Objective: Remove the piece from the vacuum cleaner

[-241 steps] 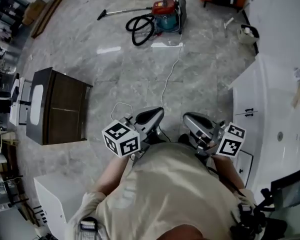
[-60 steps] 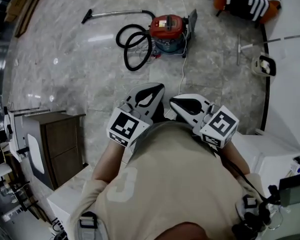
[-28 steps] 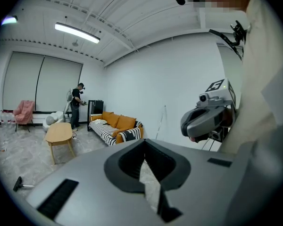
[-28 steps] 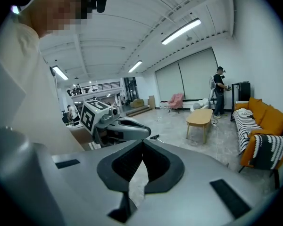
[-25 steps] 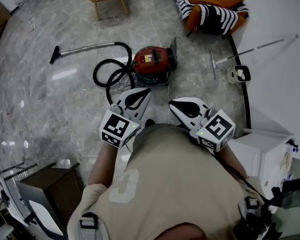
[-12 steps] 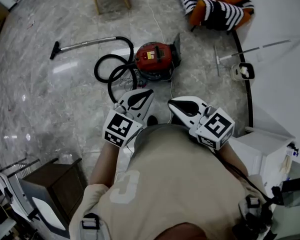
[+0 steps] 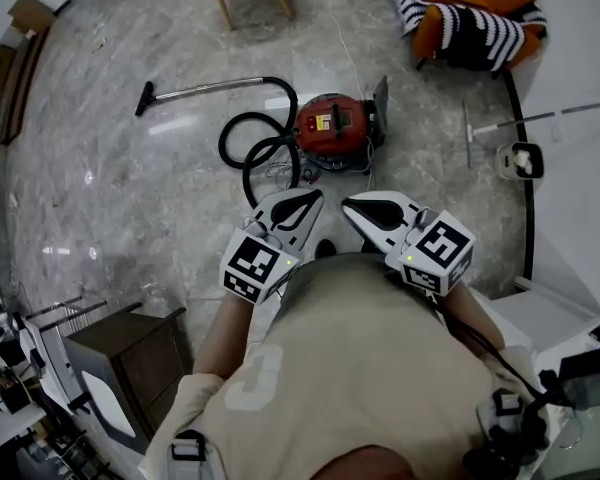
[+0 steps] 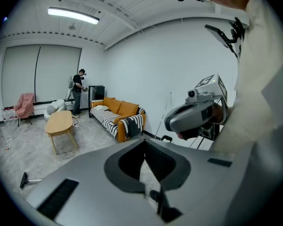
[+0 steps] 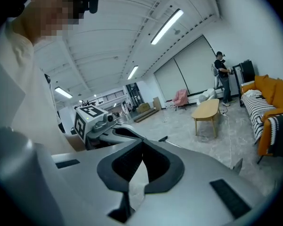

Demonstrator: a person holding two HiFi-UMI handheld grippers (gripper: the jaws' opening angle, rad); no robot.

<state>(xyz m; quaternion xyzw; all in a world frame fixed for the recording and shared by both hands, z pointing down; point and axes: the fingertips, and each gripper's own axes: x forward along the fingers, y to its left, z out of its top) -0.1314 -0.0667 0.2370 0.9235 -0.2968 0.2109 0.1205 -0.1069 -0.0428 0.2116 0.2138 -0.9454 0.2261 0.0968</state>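
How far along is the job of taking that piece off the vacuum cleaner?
Barely started. Nothing looks removed: the vacuum cleaner sits on the floor with its hose attached. The left gripper and right gripper are shut, empty, short of it. Reaching and removing remain.

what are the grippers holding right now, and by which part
Nothing is held. The left gripper and the right gripper each have jaws shut together on nothing, and the red vacuum cleaner sits on the floor ahead, apart from both.
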